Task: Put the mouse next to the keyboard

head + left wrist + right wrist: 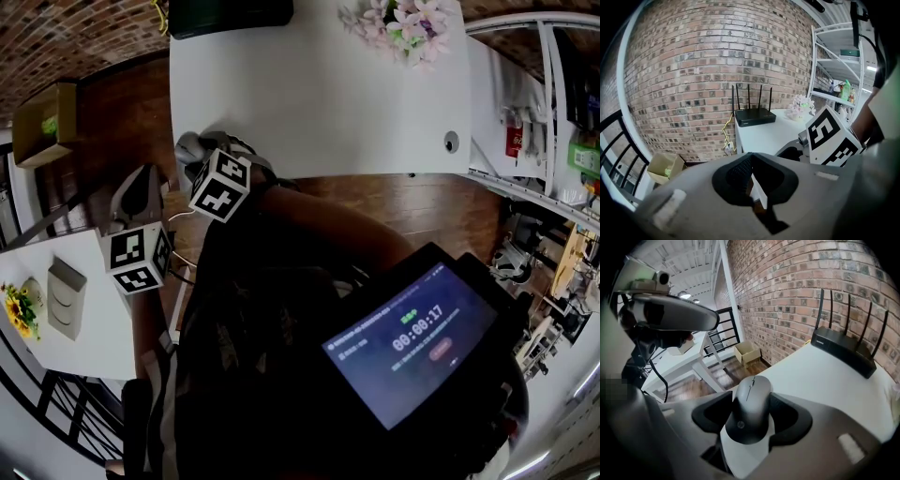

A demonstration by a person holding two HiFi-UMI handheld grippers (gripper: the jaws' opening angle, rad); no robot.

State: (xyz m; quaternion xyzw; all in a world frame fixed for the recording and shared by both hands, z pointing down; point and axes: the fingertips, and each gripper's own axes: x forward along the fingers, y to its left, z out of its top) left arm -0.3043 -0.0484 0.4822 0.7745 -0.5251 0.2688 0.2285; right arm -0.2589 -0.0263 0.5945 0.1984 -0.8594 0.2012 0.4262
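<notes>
A grey mouse (752,408) sits between the jaws of my right gripper (751,414), which is shut on it. The mouse is at the near left corner of the white table (820,380). In the head view my right gripper (199,155) is at that same corner of the table (319,94), below its marker cube. My left gripper (139,187) hangs off the table's left over the wooden floor. Its pads (740,176) are shut together with nothing between them. No keyboard shows in any view.
A black router (230,14) stands at the table's far left and a flower bunch (403,28) at the far middle. A cardboard box (42,122) lies on the floor to the left. A second white table (94,328) is nearer left, metal shelving (553,122) at right.
</notes>
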